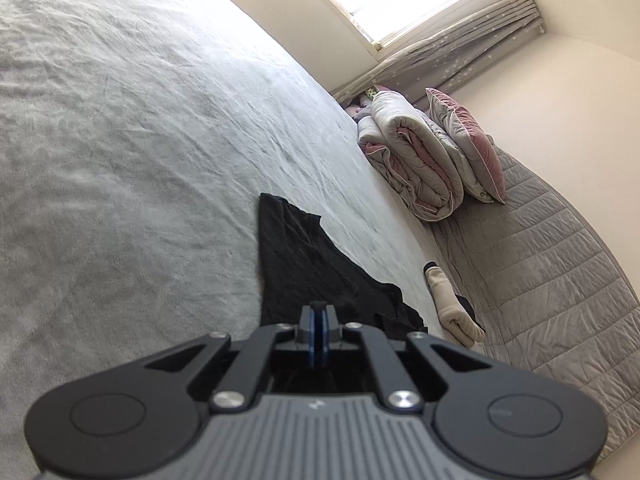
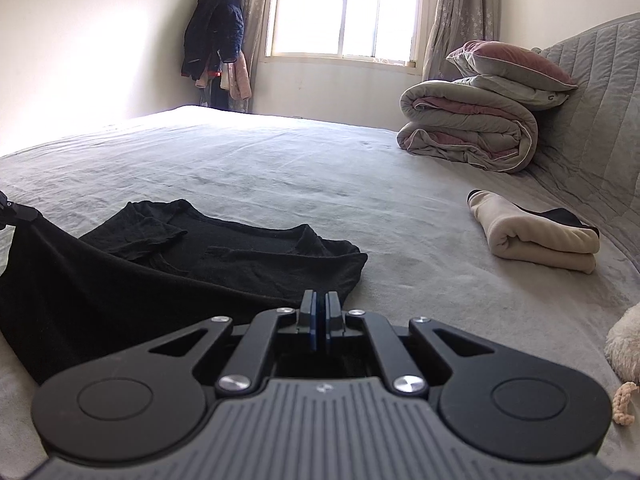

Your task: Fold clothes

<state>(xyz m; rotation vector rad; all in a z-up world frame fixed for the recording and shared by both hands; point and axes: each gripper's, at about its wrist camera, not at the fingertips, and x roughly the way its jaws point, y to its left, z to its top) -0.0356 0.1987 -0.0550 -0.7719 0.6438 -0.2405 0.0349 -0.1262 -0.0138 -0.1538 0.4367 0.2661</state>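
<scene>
A black garment (image 1: 296, 264) lies crumpled on the grey bed sheet (image 1: 120, 140). In the left wrist view my left gripper (image 1: 319, 310) is shut, and the black cloth runs up into its fingertips. The right wrist view shows the left gripper (image 2: 18, 212) at the far left edge, holding one corner of the black garment (image 2: 180, 264) raised off the sheet (image 2: 300, 168). My right gripper (image 2: 320, 298) is shut at the garment's near right edge, with the dark cloth between its pads.
A folded cream garment (image 2: 540, 240) lies near the quilted grey headboard (image 2: 600, 120). A rolled duvet (image 2: 468, 132) carries a pillow (image 2: 516, 60). Clothes hang (image 2: 216, 36) in the corner by the window. A fluffy white thing (image 2: 624, 344) sits at the right edge.
</scene>
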